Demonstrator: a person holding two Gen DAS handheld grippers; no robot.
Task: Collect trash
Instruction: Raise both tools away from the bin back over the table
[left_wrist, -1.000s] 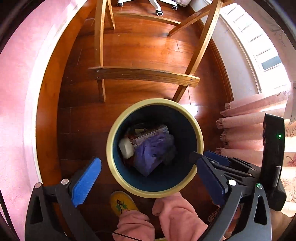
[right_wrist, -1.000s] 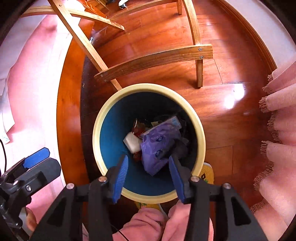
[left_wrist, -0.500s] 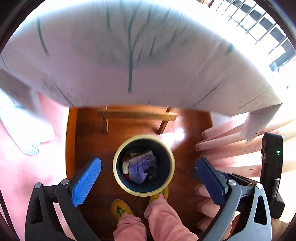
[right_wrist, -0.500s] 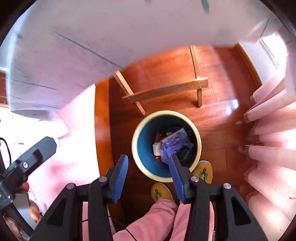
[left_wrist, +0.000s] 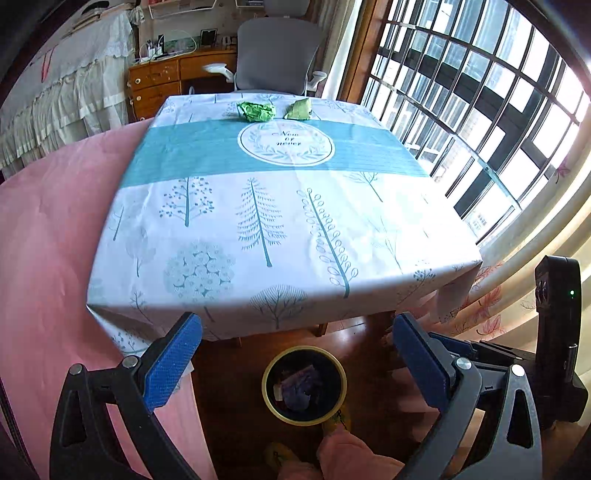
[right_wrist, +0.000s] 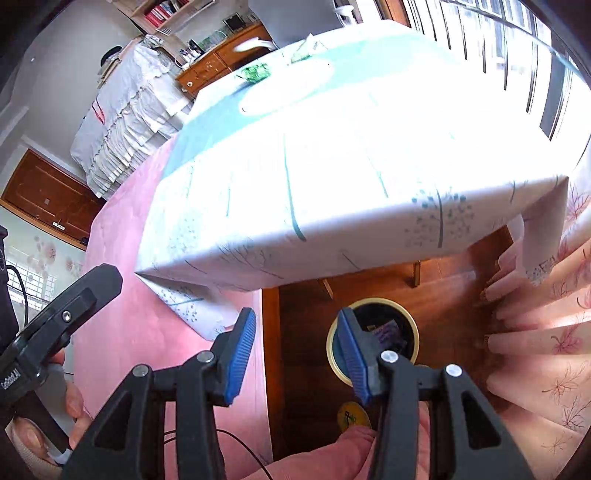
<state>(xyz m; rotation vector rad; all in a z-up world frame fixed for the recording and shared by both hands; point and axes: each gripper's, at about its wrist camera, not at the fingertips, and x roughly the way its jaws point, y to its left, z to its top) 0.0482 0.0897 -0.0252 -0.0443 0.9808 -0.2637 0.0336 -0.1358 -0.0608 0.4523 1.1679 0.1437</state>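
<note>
Two crumpled green wrappers, one (left_wrist: 256, 110) (right_wrist: 255, 72) left and one (left_wrist: 300, 109) (right_wrist: 301, 56) right, lie at the far end of the table, on its tree-print cloth (left_wrist: 258, 206) (right_wrist: 332, 158). On the floor below the table's near edge stands a yellow-rimmed bin (left_wrist: 304, 385) (right_wrist: 373, 341) with purple and white trash inside. My left gripper (left_wrist: 295, 363) hangs open and empty above the bin, at table height. My right gripper (right_wrist: 295, 356) is open too, nothing between its blue pads.
A pink bed cover (left_wrist: 44, 229) fills the left side. Pink curtains (right_wrist: 535, 350) and a barred window (left_wrist: 480, 110) line the right. A grey office chair (left_wrist: 275, 55) and a wooden dresser (left_wrist: 162, 86) stand behind the table. The person's pink-clad legs (left_wrist: 347, 458) and yellow slippers (right_wrist: 352, 415) are near the bin.
Both grippers rose from just over the bin to above the table edge and tilted up. The tabletop and the green wrappers came into view; the bin now looks small below.
</note>
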